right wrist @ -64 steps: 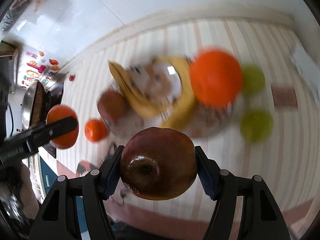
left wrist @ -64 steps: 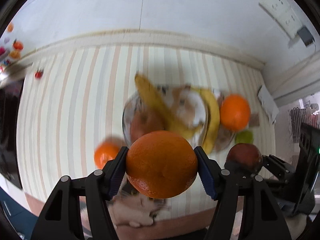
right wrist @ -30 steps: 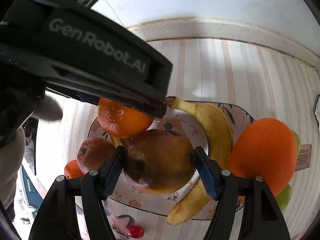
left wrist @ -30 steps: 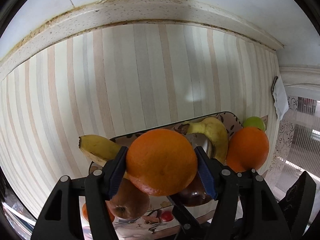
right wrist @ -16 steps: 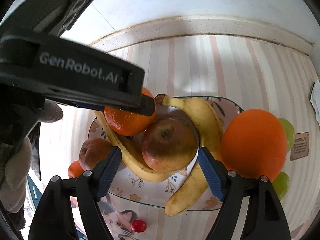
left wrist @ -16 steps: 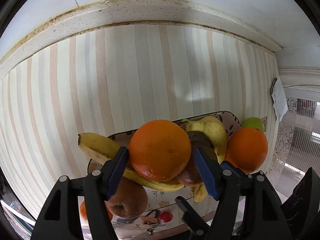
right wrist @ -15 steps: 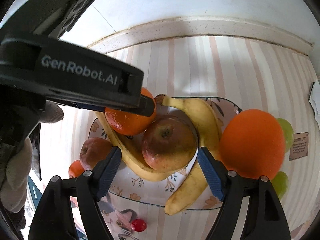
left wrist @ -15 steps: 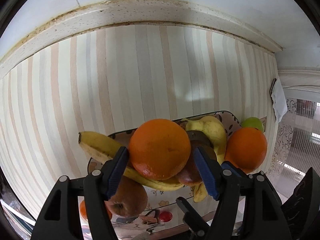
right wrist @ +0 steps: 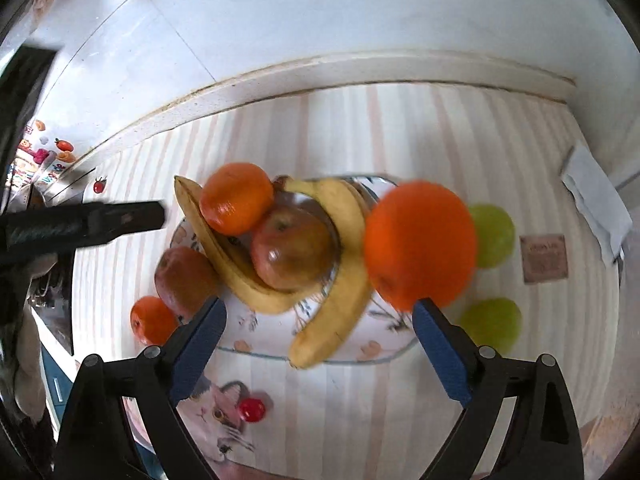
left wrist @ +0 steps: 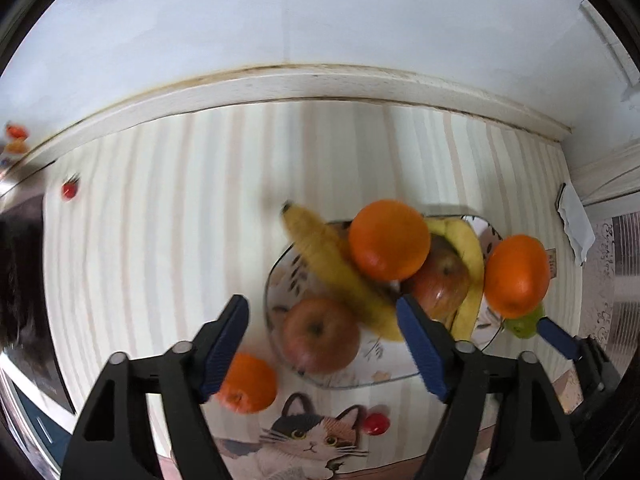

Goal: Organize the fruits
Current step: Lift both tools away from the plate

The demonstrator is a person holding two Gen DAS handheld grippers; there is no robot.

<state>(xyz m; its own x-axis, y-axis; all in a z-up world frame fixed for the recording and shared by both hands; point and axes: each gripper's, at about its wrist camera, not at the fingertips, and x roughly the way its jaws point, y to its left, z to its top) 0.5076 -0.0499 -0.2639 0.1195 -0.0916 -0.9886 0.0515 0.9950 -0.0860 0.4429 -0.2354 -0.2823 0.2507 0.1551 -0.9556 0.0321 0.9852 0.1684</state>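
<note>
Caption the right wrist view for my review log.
Open right tongs above a glass plate piled with bananas, apples and oranges; green fruits beside it.

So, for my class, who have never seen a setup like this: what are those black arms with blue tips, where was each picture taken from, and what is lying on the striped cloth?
No robot here: a person holds one hand-held gripper in each hand, with a wide-angle camera looking along its two fingers. One picture is from the left hand-held gripper, the other from the right hand-held gripper. Both are open and hold nothing. On the striped tablecloth stands a patterned plate piled with two bananas, two apples and an orange. Beside the plate lie a big orange, a small orange and two green fruits.
</note>
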